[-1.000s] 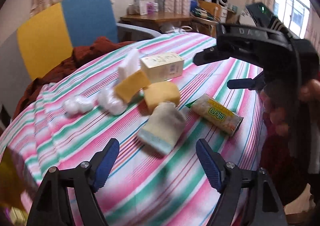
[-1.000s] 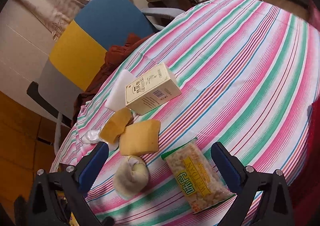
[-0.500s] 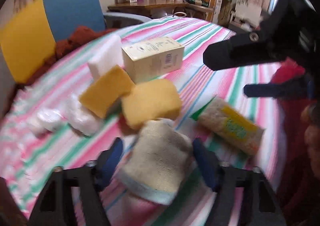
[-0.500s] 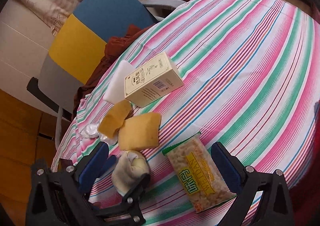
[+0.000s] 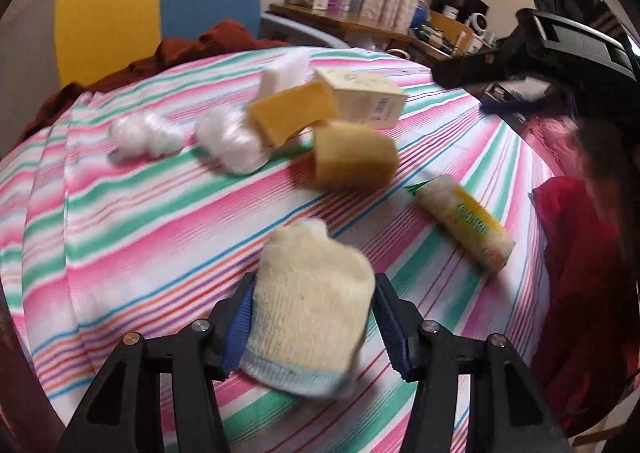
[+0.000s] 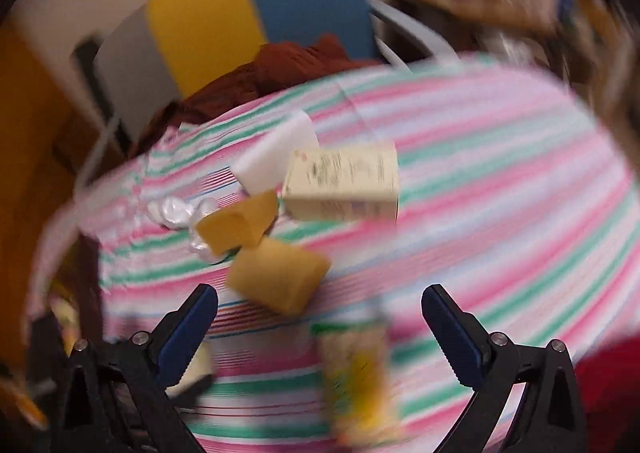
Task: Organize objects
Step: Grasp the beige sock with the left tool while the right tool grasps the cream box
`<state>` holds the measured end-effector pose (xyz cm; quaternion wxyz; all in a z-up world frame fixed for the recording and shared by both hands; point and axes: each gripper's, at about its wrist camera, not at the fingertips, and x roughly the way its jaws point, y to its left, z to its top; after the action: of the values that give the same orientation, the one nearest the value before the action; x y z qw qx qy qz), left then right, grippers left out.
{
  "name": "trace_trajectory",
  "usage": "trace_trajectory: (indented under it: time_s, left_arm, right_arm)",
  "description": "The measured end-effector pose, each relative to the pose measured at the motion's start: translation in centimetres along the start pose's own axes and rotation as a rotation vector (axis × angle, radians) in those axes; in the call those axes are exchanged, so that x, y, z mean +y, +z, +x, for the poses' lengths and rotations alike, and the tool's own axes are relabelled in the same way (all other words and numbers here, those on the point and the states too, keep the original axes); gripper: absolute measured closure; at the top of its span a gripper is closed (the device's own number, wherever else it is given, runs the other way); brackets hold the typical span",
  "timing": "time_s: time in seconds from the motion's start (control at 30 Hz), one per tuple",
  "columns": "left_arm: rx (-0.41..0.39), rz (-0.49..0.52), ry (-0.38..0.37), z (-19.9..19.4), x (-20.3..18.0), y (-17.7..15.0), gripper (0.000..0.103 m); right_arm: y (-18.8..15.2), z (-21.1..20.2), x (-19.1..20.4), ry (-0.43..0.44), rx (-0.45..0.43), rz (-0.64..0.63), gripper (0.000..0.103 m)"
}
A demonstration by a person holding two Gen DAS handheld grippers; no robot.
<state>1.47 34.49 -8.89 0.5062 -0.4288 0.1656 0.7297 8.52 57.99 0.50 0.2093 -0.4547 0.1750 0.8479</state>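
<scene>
The left tool (image 5: 312, 317) grips the cream knitted sock (image 5: 308, 309) low at 6 o'clock over the striped counter (image 5: 160, 213). The right tool (image 6: 320, 317) gapes wide above the blurred snack packet (image 6: 360, 373). Two yellow sponges (image 5: 352, 161) lie toward 12 o'clock.

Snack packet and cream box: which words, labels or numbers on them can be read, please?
Snack packet: green print on a yellow label, too blurred to read.
Cream box: a barcode on its end and faint print on top, too small and blurred to read.
No text is legible.
</scene>
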Motion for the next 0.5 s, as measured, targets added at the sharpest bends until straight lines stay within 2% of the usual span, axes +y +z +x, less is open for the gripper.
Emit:
trace_trajectory:
  time_s: [0.13,0.27,0.4,0.5]
  left_arm:
    - [-0.007,-0.040,-0.016,0.0,0.3,0.2,0.046]
    - [-0.008,-0.047,-0.027,0.1,0.6,0.2,0.046]
    - [0.006,-0.074,-0.052,0.2,1.1,0.3,0.046]
    - [0.008,-0.076,-0.053,0.6,1.1,0.6,0.046]
  right_arm:
    - [2.7,1.8,0.9,-0.088,0.037,-0.232,0.000]
    - [5.0,5.4,1.8,-0.149,0.120,-0.433,0.000]
    - [6.3,8.5,2.9,-0.191,0.198,-0.584,0.000]
    - [7.1,10.3,3.6,-0.200,0.234,-0.645,0.001]
